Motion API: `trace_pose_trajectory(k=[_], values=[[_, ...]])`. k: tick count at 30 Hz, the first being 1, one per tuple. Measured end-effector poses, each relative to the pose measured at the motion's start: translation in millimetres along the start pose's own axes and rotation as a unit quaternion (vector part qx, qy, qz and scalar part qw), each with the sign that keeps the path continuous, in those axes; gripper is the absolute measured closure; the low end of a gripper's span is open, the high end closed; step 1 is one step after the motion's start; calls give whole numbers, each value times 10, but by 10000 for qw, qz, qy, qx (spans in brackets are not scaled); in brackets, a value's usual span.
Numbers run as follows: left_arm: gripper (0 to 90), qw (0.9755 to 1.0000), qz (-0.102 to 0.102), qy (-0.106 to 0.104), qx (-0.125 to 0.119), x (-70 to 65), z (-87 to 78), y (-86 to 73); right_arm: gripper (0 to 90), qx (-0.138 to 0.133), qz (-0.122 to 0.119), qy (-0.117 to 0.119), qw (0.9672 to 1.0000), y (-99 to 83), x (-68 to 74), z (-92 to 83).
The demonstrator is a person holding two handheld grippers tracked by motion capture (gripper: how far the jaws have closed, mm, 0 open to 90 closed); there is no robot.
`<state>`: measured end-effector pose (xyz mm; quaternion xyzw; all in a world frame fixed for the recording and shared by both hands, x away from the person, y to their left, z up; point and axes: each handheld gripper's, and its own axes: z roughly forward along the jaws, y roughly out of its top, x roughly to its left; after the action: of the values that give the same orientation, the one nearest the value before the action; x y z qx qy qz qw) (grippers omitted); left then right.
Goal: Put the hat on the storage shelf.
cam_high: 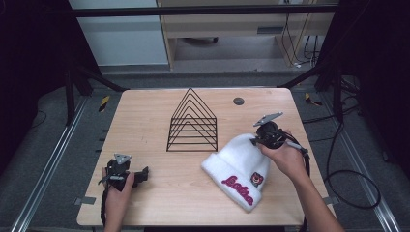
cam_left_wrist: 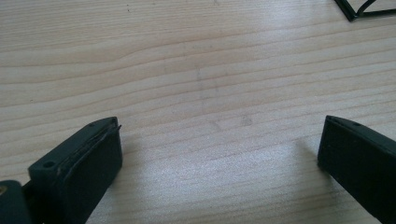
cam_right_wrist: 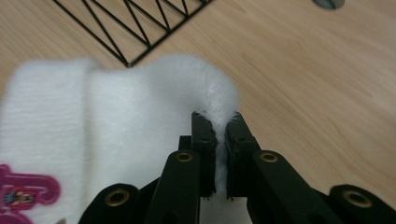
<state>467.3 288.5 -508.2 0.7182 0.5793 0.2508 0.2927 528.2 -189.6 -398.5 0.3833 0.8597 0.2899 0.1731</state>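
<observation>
- Pale wooden tabletop [cam_high: 159, 193] carries a white beanie [cam_high: 237, 166] near its right edge.
- Right tongs [cam_right_wrist: 217, 122] pinch the beanie's crown; lift slowly, keeping fabric clear of the wire rack [cam_high: 192, 122].
- Left tongs [cam_left_wrist: 219, 149] stand released.

This looks like a lab or test room set up for recording, not a home. The wooden tabletop [cam_high: 145, 203] under the tongs stands alone inside a frame of dark metal bars [cam_high: 203, 10] and slanted struts [cam_high: 99, 79]. Beyond the right tongs [cam_high: 255, 141], loose black cables [cam_high: 355, 186] lie coiled on the grey carpeted floor [cam_high: 43, 159], with more hanging by the pale cabinet [cam_high: 232, 24] at the back. Yellow-and-black hazard tape [cam_high: 104, 103] marks the floor past the left tongs [cam_high: 145, 172], and metal rails [cam_high: 41, 181] run along both sides of the tabletop.
</observation>
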Motion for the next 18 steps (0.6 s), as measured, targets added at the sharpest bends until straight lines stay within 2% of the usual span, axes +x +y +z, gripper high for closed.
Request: trace_pose_trajectory(k=[1,3,4,6,7,8,11,13,18], values=[[0,10000,0,0,0,0,0,0,850,0,0,0,10000,0,0,0],[0,10000,0,3,-4,0,0,0,851,-175,-94,6,9998,47,86,-110],[0,10000,0,2,-4,0,0,0,851,-327,-206,-4,9993,99,167,-220],[0,10000,1,2,-2,0,0,0,850,-398,-262,-4,9989,127,206,-273],[0,10000,3,-1,-3,0,-1,-1,851,-582,-355,4,9977,183,276,-370],[0,10000,3,-1,-3,0,-1,-1,851,-582,-355,4,9977,183,276,-370],[0,10000,6,-4,-1,0,-1,-2,851,-838,-520,10,9951,298,389,-563],[0,10000,6,-4,-2,0,-1,-2,851,-883,-544,10,9946,320,408,-596],[0,10000,6,-5,-2,0,-1,-2,851,-1118,-764,-45,9908,500,525,-808]])
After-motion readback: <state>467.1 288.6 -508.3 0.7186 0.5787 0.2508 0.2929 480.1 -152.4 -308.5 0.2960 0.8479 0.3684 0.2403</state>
